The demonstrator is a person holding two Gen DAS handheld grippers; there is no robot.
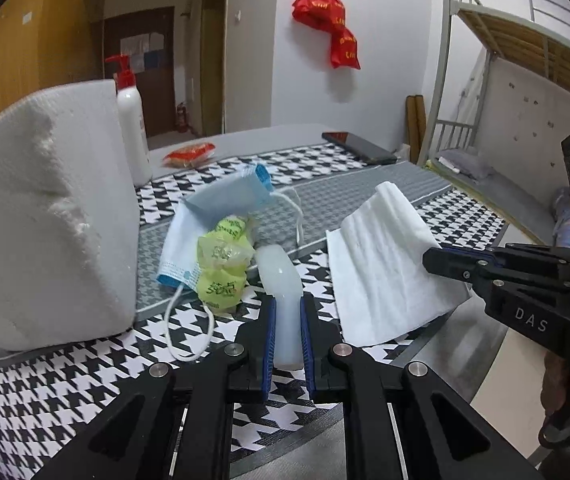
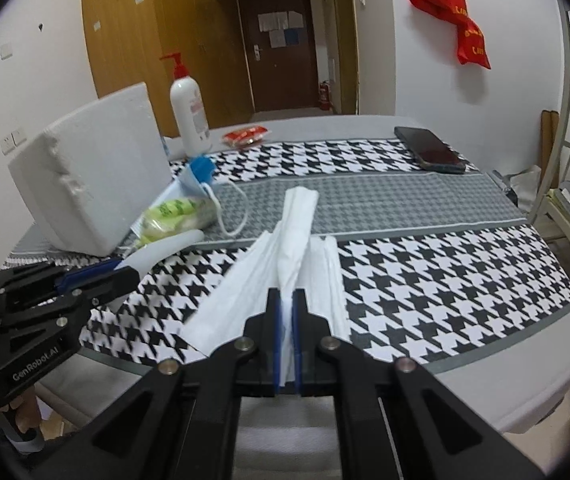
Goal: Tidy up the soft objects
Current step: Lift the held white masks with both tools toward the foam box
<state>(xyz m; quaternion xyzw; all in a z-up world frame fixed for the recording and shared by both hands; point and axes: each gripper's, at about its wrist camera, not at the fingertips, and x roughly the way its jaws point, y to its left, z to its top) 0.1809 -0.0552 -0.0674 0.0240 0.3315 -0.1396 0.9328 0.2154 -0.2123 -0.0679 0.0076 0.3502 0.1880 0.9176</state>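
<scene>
My left gripper [image 1: 288, 308] is shut on a soft translucent white strip [image 1: 281, 280] whose far end rests by a yellow-green plastic packet [image 1: 223, 264] lying on a blue face mask [image 1: 221, 208]. My right gripper [image 2: 287, 300] is shut on a white tissue [image 2: 297, 240], lifting its near edge off the houndstooth cloth [image 2: 425, 272]. The tissue also shows in the left wrist view [image 1: 381, 268], with the right gripper [image 1: 441, 262] clamped on its right edge. The left gripper [image 2: 117, 276], strip [image 2: 165, 250], packet [image 2: 173, 216] and mask [image 2: 199, 172] show at left in the right wrist view.
A white foam block [image 1: 45, 216] stands at the left, a white pump bottle with red top [image 1: 133, 128] behind it. A red snack packet [image 1: 191, 154] and a black phone [image 1: 359, 146] lie at the table's far side. A metal bunk bed [image 1: 525, 80] stands to the right.
</scene>
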